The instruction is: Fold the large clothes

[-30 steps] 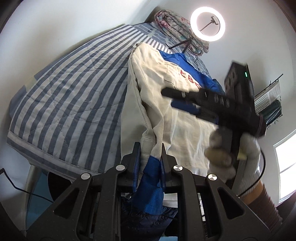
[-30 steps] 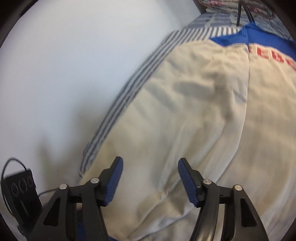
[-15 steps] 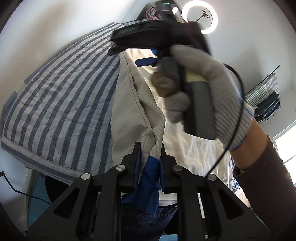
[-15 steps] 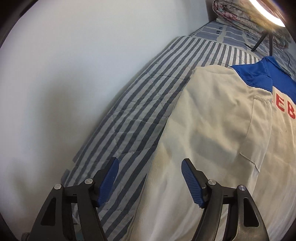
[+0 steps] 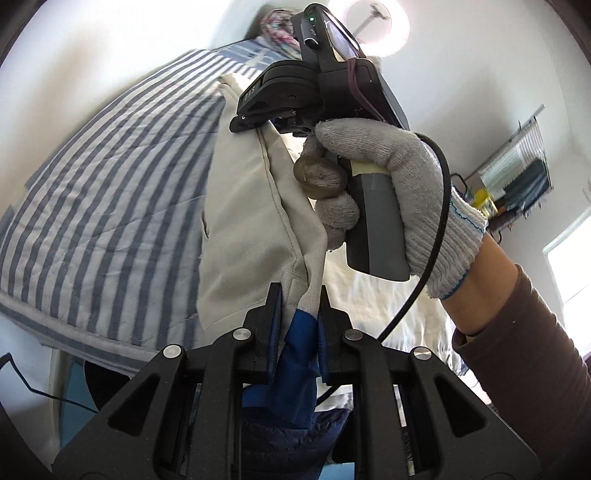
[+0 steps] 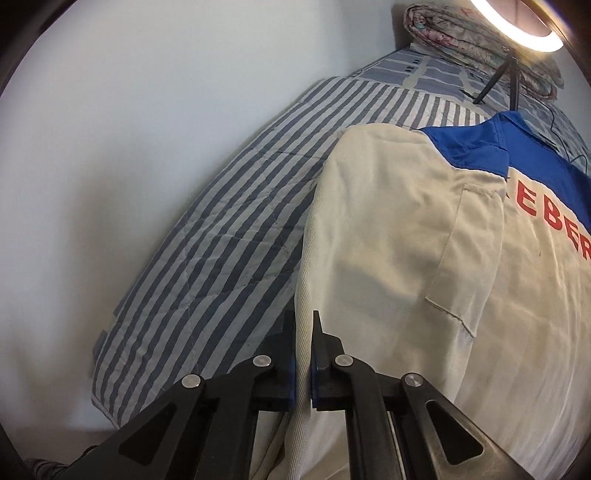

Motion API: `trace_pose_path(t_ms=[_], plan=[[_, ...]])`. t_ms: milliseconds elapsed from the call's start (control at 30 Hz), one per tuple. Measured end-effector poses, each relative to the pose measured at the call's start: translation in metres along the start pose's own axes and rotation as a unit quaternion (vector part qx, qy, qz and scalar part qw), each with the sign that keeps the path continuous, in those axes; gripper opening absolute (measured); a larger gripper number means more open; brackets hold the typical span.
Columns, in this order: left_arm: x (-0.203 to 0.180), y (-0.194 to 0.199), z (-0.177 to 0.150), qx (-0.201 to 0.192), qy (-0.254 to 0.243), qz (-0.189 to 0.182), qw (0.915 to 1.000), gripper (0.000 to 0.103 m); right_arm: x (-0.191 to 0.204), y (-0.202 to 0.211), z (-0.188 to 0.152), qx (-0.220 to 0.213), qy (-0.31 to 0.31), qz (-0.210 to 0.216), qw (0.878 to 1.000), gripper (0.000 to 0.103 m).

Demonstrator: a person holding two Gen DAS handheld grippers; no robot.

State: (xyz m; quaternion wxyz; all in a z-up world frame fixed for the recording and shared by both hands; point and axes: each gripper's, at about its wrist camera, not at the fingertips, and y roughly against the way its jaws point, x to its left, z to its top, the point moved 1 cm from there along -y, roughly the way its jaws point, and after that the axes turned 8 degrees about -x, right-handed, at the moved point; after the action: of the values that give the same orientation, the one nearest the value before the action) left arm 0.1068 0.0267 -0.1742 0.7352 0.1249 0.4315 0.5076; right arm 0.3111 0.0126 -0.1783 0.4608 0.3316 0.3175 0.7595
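**Two Grips on One Jacket Edge**

While the cream jacket (image 6: 388,258) is lying spread on the striped quilt (image 6: 229,229), its near side edge is being held at two spots. The left gripper (image 5: 295,314) is pinching the blue cuff (image 5: 295,354), its fingers closed tight on the cloth. The right gripper (image 6: 303,354) is clamping the cream edge further up, its fingers nearly together with only fabric between them. To fold this side well, both grips should probably be travelling together across the jacket, keeping the edge taut and level so the crease is running straight and the sleeve is not bunching underneath. Counting what is showing: one jacket, two grippers, one gloved hand (image 5: 399,192) holding the right tool, one quilt, one folded floral blanket (image 6: 480,33) at the far end, and one ring light (image 6: 517,26).
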Motion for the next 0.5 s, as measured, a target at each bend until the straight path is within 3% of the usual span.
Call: trace_pose_path(t_ms=[267,500], plan=[[-0.042,-0.018,-0.01,0.026,-0.034,-0.023,0.9988,0.014,-0.066,0.038,-0.018,-0.043,-0.078,0.017,0.996,0.002],[-0.071,-0.038,-0.026,0.052,-0.068,-0.03,0.9959,0.014,-0.125,0.059,-0.053,-0.07,-0.143,0.028,0.987,0.002]])
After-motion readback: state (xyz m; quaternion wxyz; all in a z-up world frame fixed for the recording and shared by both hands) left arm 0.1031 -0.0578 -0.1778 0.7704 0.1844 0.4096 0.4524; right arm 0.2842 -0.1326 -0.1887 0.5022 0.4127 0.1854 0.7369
